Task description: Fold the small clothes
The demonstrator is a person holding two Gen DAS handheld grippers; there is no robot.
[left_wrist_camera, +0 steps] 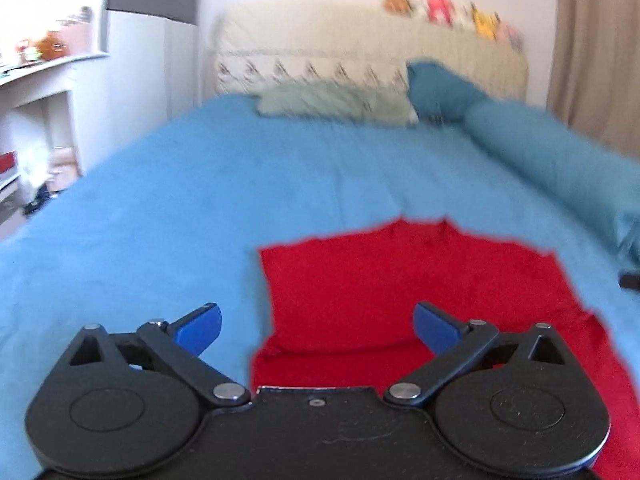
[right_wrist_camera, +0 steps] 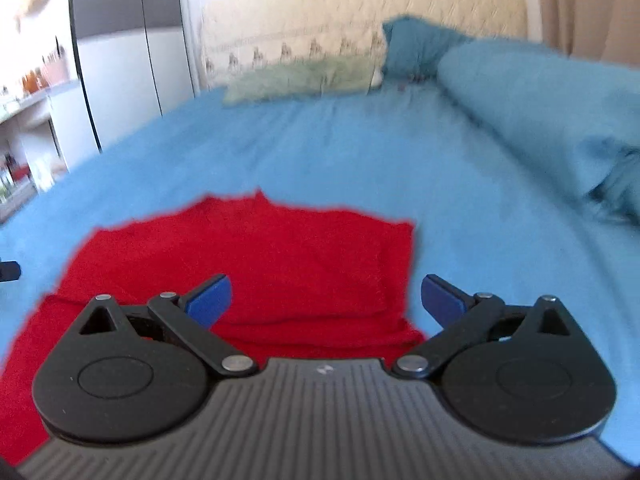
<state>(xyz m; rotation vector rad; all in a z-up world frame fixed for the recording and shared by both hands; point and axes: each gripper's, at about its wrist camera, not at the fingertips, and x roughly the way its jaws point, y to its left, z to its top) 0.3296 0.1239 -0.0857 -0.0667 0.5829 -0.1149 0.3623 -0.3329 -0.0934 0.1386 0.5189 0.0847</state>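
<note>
A red garment lies flat on the blue bedspread, partly folded, with a folded layer on top. My left gripper is open and empty, held over the garment's left edge. The garment also shows in the right wrist view. My right gripper is open and empty, held over the garment's right edge. A small part of the other gripper shows at the far left of the right wrist view.
A pale green pillow and a teal pillow lie at the head of the bed against a cream headboard. A rolled blue duvet runs along the right side. A white shelf and wardrobe stand left of the bed.
</note>
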